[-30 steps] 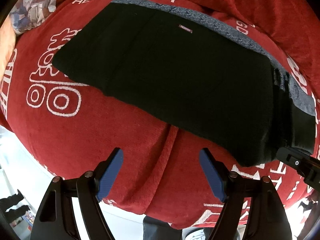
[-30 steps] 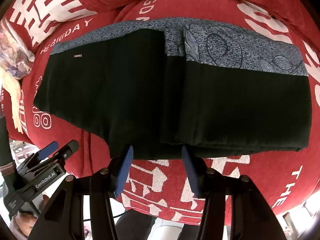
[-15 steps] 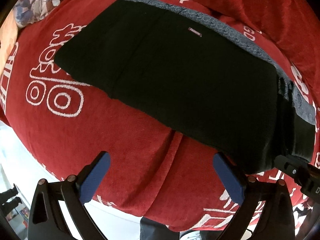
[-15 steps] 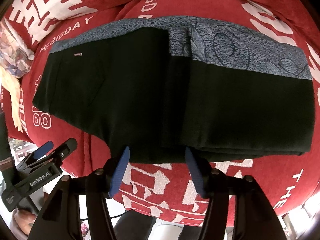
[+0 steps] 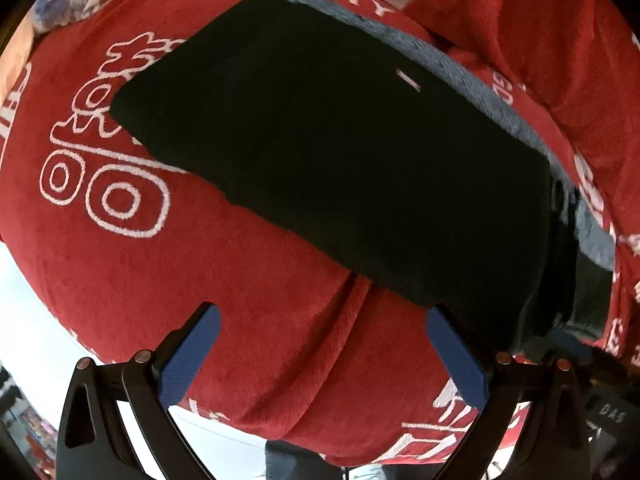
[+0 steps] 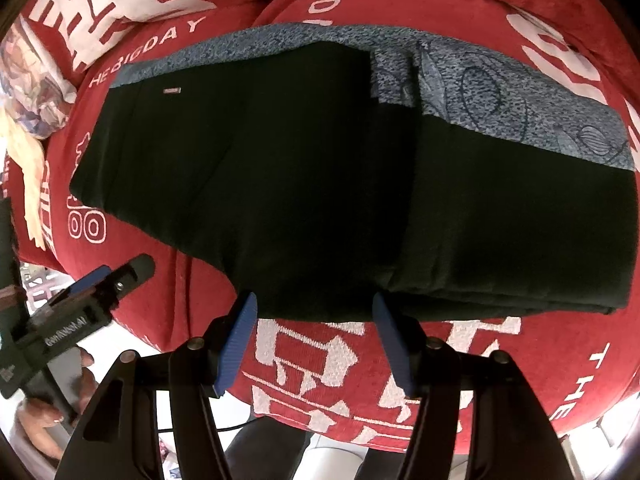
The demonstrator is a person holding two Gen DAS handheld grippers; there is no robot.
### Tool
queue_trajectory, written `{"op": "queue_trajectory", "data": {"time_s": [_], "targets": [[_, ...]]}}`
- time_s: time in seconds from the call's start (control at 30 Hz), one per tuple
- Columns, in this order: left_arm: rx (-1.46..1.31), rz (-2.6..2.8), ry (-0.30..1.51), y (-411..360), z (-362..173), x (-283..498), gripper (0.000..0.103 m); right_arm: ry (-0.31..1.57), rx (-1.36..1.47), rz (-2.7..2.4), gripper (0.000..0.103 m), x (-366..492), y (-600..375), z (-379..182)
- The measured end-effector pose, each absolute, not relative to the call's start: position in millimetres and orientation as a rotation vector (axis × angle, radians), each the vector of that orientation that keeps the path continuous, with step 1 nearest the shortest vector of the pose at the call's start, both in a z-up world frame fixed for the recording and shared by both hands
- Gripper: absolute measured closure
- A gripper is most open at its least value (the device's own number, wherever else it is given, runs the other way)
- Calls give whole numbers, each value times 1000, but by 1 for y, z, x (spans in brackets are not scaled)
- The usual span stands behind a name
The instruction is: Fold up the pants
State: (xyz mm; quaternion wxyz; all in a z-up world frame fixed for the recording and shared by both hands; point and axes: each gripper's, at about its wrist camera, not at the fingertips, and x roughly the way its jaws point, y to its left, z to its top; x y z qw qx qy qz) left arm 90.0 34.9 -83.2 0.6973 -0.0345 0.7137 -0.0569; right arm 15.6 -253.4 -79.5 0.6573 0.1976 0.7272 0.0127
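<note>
Black fabric: the pants (image 6: 280, 184) are laid flat on a red cushion cover (image 5: 248, 280), partly folded, one layer doubled over at the right side.
Long axis: run left to right across the right wrist view; a near hem faces both grippers.
Left gripper (image 5: 320, 356): jaws were just opening and are now spread wide, nothing between them; red cover below, pants edge just beyond the right finger.
Right gripper (image 6: 314, 340): jaws were just opening to a moderate gap, nothing held; near hem just ahead of the fingertips.
Nearer hand: judged to be the right.
Texture: matte, dense black cloth; speckled blue patterned fabric (image 6: 500, 92) is shown along the far edge.
Cover: napped red pile, white lettering.
</note>
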Motion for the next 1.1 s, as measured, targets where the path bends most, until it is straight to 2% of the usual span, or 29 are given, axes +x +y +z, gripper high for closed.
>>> {"op": "queue_trajectory", "data": {"time_s": [0.3,0.47,0.63,0.87,1.1], "targets": [[-213,-77,1584,86,-83,107,0,1648,438,32,35,13,-248,-84],[-290,-120,1478,113,-69,122,0,1652,431,35,34,13,-248,-86],[-542,-238,1440,140,-78,141,0,1659,419,43,34,15,-248,-87],[-738,-327,1384,144,-104,144,0,1663,402,38,33,14,-240,-90],[-814,-319,1334,145,-109,152,0,1661,415,35,32,11,-238,-96]]}}
